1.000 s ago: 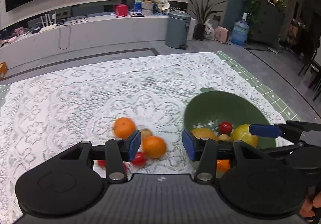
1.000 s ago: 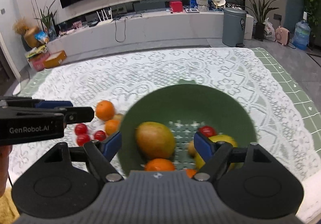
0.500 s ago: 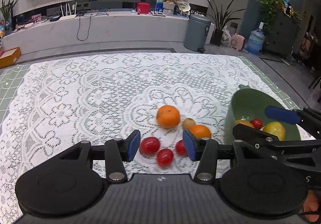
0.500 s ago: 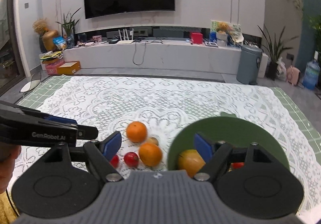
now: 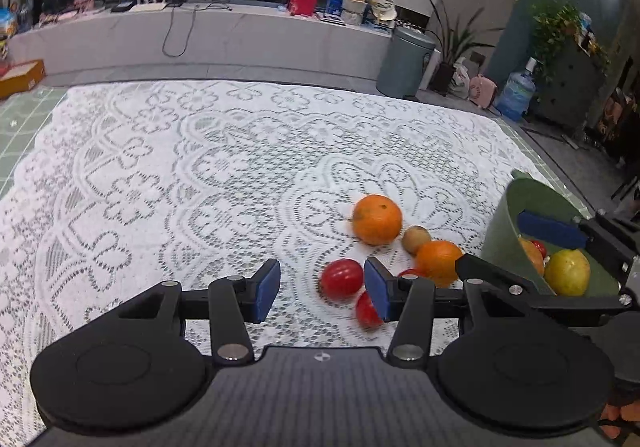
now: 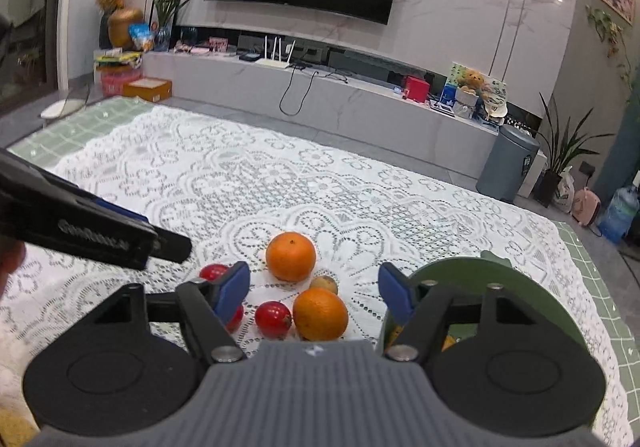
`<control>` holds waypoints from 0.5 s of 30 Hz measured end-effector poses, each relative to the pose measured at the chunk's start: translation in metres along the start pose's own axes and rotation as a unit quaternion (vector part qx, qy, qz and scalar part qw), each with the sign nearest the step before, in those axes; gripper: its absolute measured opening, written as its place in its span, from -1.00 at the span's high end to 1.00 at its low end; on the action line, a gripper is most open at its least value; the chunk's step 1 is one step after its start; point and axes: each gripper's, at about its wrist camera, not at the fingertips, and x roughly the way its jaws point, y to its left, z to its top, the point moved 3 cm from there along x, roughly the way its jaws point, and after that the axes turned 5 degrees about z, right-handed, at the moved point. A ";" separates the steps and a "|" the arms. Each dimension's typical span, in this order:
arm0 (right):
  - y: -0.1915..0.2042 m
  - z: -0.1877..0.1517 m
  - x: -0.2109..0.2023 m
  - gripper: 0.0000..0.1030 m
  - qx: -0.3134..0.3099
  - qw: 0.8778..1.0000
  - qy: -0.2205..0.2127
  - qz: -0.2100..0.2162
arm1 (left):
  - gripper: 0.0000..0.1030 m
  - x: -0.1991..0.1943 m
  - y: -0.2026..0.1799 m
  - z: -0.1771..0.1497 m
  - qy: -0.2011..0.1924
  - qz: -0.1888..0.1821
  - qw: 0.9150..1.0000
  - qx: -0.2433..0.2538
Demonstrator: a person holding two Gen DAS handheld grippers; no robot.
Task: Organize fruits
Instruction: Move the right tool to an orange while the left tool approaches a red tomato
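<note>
While my right tool (image 6: 312,293) swings left off the green bowl (image 6: 560,311), closing on nothing, my left tool (image 5: 320,289) hangs open; only its view shows the bowl's yellow fruit (image 5: 568,273), oranges (image 6: 291,256) left on the worktop.

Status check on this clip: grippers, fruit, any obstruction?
Left gripper open, empty. Right gripper closing, nothing between its pads. Two oranges, small brown fruit, three tomatoes loose on lace cloth; green bowl part filled. No obstruction.
</note>
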 end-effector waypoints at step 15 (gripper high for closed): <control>0.018 -0.011 0.039 0.17 -0.082 0.995 0.053 -0.028 | -0.04 0.028 -0.003 -0.009 0.037 -0.023 0.999 -0.008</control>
